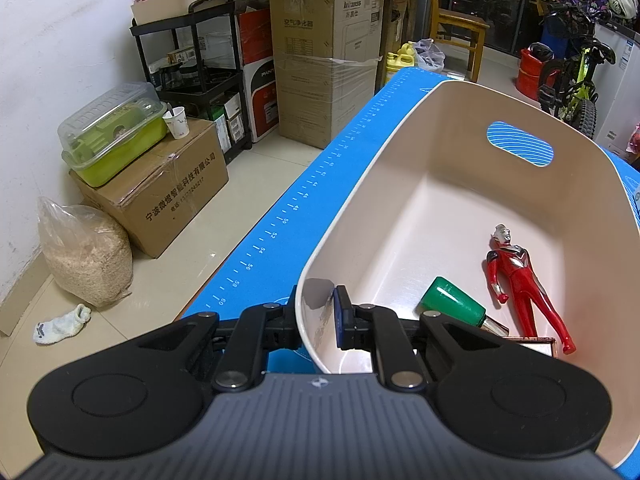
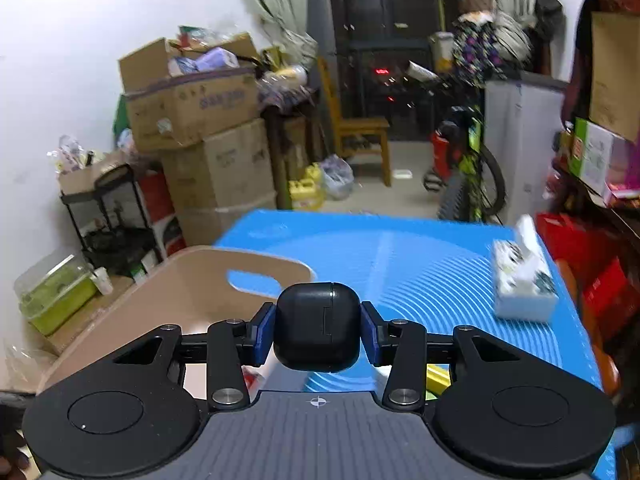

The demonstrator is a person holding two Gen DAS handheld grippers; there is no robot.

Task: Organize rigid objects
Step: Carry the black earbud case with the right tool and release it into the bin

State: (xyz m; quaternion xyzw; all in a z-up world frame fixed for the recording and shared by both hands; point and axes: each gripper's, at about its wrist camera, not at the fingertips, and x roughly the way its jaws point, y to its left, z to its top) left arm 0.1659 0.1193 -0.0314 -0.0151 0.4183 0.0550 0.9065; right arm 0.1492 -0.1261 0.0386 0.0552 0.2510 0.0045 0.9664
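Right gripper (image 2: 318,330) clamped on a small black case (image 2: 316,326), pads pressing both sides, held up over the blue mat (image 2: 420,264) just right of the beige bin (image 2: 192,280). Left gripper (image 1: 320,320) pinching the bin's near wall (image 1: 316,312), one finger inside, one outside. Already inside: red figure (image 1: 520,280), green-capped bottle (image 1: 452,302). Best to swing left over the rim, lower into bare floor away from the figure, then let go gently, keeping the bin steady

The blue mat (image 1: 304,216) carries a ruler scale reading 46 to 60. A cardboard box (image 1: 176,196) shows "宁波微煜智能科技有限公司"; a taller carton (image 1: 324,64) reads "空气净化器".
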